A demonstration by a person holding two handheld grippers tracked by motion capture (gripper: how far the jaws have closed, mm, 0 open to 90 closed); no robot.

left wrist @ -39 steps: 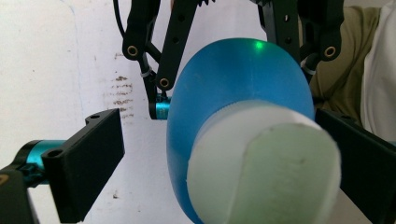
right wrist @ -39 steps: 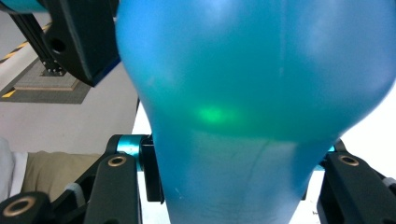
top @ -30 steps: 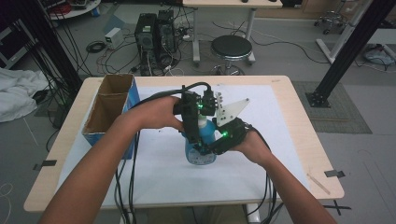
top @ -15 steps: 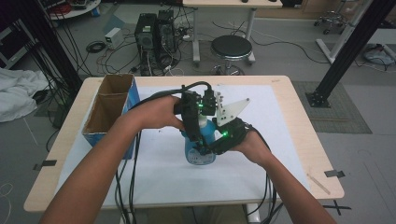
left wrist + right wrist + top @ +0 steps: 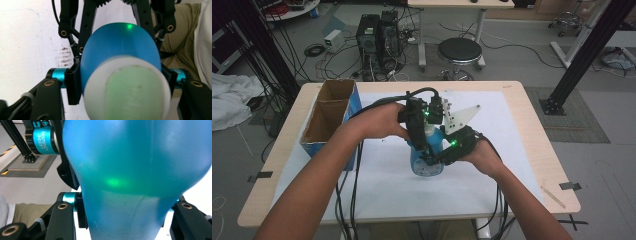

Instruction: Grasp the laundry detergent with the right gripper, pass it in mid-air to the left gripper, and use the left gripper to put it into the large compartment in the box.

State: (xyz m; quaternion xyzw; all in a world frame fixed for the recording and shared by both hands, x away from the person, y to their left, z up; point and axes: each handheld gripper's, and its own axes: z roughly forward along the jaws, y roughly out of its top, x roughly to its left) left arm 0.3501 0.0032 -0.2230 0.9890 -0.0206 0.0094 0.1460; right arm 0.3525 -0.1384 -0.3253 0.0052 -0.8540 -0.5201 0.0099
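Tongs grip smooth, rounded blue plastic bottle, white-capped.

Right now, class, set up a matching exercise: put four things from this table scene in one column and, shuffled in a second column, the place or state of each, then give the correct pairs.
Column one:
1. blue plastic bottle with a white cap
2. open brown cardboard box with blue sides
3. left gripper
4. right gripper

Column two:
A. shut on the white cap
B. standing at the middle of the white sheet
C. shut on the blue body
D. at the table's left edge

Pairs: 1-B, 2-D, 3-A, 4-C
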